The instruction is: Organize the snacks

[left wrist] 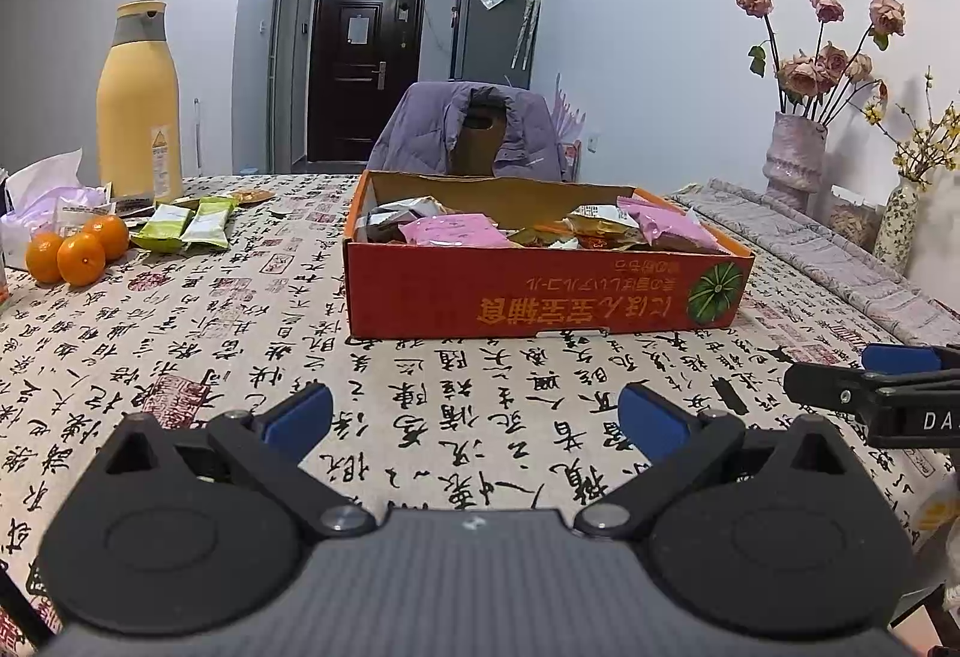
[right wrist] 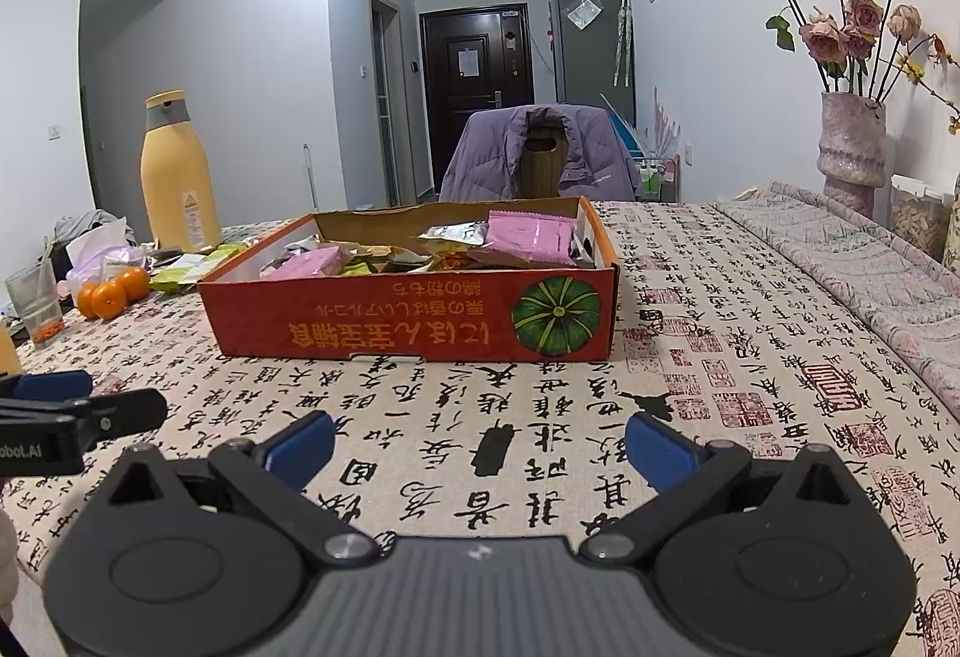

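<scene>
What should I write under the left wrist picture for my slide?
Open left gripper faces a red cardboard box full of snack packets, three oranges nearby.

Right gripper (right wrist: 479, 450) fingers spread above patterned tablecloth (right wrist: 750, 357), red snack box (right wrist: 414, 318) beyond, left gripper (right wrist: 72, 405) beside

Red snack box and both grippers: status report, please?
Left gripper open, empty. Right gripper open, empty. Red box ahead, full of snack packets; green packets loose beside oranges. Tablecloth between clear.

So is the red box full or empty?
Partly full. The red cardboard box has no lid, and pink snack packets lie piled inside.
</scene>
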